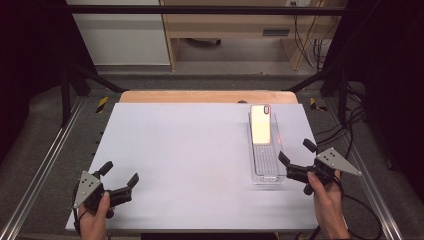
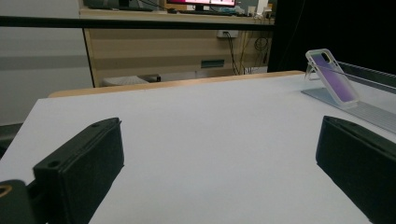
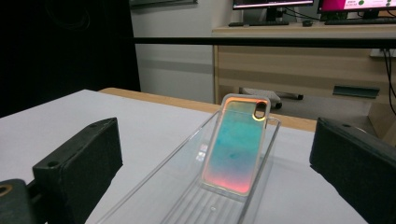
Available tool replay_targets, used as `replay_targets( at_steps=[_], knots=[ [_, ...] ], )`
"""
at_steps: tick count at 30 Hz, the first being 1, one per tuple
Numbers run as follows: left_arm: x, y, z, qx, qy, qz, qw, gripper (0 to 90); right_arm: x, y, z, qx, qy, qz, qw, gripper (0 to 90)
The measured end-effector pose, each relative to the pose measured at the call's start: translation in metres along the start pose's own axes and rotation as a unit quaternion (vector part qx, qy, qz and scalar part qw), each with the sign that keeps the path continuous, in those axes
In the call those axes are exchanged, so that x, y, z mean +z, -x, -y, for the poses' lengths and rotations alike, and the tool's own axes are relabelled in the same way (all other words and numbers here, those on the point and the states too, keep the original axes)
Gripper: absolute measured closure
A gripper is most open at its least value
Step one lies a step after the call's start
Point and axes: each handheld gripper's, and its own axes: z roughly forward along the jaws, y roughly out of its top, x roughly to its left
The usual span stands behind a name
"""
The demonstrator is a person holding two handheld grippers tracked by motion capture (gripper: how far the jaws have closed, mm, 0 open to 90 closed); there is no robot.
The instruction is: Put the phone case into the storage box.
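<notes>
At the near left corner of the white table [image 1: 190, 150], the left gripper [image 1: 120, 179] is held low over the bare surface with its jaws spread wide and nothing between them; in the left gripper view the two black pads stand well apart with only the tabletop ahead. Further right, a clear plastic tray [image 1: 265, 170] lies lengthwise near the table's right edge, and an iridescent phone case [image 1: 261, 125] is propped tilted against its far end, the lower edge resting on the ribbed tray floor. At the right, the right gripper [image 1: 295, 157] is held just beside the tray's near end, its jaws likewise parted and empty, pointed along the tray toward the case. The case is judged to be light, thin and somewhat flexible, with a glossy back that is likely slippery; a hold across its two long side edges, or over the top rim beside the camera cutout, is judged firmer than a pinch on the flat face, and only gentle pressure should be needed. In the right gripper view the phone case [image 3: 236, 144] is seen with a translucent pale rim, a back shading from yellow-green through teal to orange-pink, and an oval camera opening at its upper corner.
</notes>
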Motion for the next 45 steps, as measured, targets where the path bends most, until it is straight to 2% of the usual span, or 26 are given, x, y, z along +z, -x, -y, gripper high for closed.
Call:
replay_targets(
  at_steps=[12,19,34,45],
  knots=[
    [-0.001,0.000,0.000,0.002,0.002,0.005,1.0000,0.5,-0.014,0.013,0.011,0.004,-0.002,0.008,1.0000,2.5],
    [-0.001,-0.001,0.000,-0.002,0.004,0.009,0.9999,0.5,-0.019,0.016,0.019,0.009,-0.004,0.008,0.9999,2.6],
    [-0.002,-0.001,0.000,0.000,0.005,0.007,1.0000,0.5,-0.024,0.014,0.037,0.000,-0.019,-0.020,0.9996,2.6],
    [-0.002,-0.001,0.001,0.004,0.004,0.010,0.9999,0.6,-0.025,0.010,0.044,-0.004,-0.019,-0.040,0.9990,2.7]
  ],
)
